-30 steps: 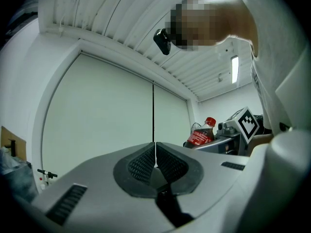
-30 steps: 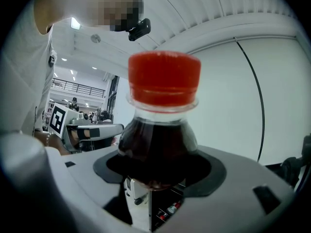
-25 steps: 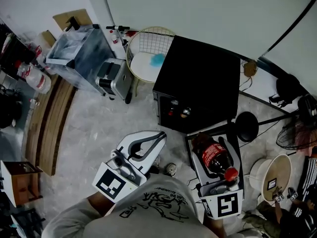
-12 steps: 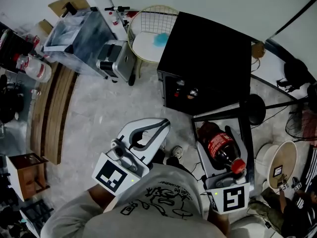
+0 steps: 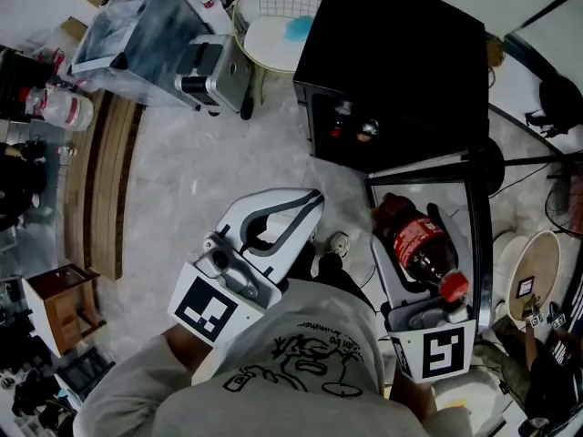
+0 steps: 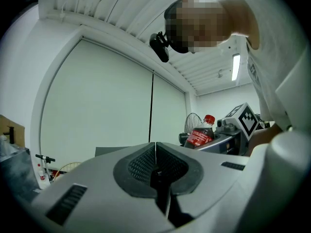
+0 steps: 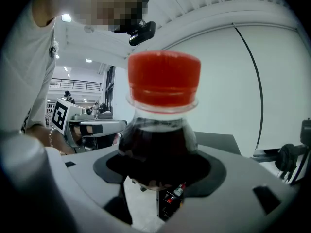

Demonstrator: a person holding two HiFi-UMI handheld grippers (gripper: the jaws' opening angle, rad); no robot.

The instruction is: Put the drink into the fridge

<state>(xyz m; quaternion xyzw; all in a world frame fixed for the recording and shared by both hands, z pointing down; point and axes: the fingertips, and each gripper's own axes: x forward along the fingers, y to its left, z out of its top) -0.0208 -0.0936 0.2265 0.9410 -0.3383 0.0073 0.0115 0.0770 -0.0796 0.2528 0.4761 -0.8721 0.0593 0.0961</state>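
Head view: the drink, a plastic bottle of dark soda with a red cap, lies lengthwise in the right gripper, cap toward the marker cube and base toward the fridge. Right gripper view: the jaws stand wide and pinch the bottle's body from both sides, just below the shoulder. The bottle looks full, so it is probably fairly heavy for its size; its round, smooth wall is likely slippery and may yield a little under pressure, which makes the straight mid-body the soundest place to grip. The black fridge stands on the floor just ahead, with small bottles visible on its front shelf and what appears to be its door swung toward the person. Left gripper: jaws pressed together, nothing between them, held beside the right.
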